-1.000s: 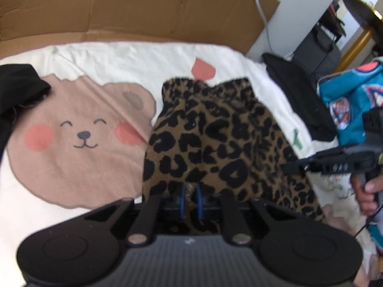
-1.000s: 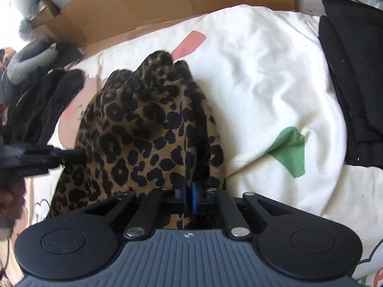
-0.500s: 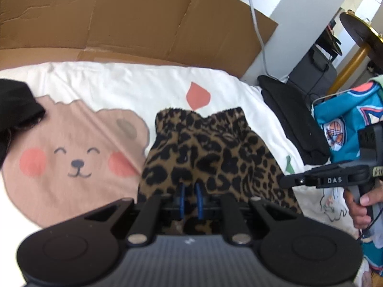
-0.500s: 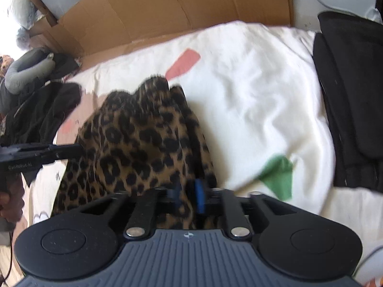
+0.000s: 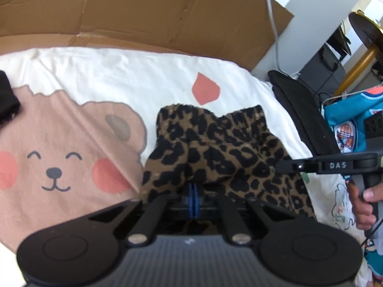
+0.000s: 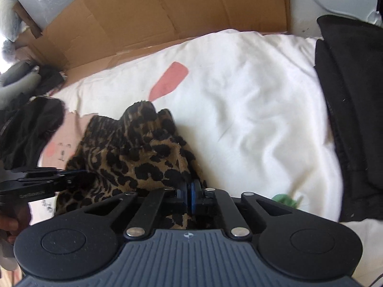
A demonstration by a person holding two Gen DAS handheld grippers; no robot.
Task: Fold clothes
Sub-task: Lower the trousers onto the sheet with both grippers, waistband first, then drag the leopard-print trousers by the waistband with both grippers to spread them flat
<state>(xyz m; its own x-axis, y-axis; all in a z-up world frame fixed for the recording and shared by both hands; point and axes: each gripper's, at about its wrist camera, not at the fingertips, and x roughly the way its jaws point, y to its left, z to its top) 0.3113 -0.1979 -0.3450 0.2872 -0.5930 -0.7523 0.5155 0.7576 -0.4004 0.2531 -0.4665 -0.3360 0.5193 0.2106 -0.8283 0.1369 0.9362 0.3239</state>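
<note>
Leopard-print garment bunched mid-bed on white bedsheet, right of bear print. Left gripper and right gripper both pinched on near hem. Keep hem taut, level; carry toward far waistband, align edges.

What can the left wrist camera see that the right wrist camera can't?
Only the left wrist view shows the whole smiling bear face, the turquoise printed fabric and the right gripper from the side.

Only the right wrist view shows the left gripper from the side, the grey rolled item and the green patch.

Both show the leopard-print garment, pinched by each gripper, the white bedsheet, the cardboard and the pink petal shape.
</note>
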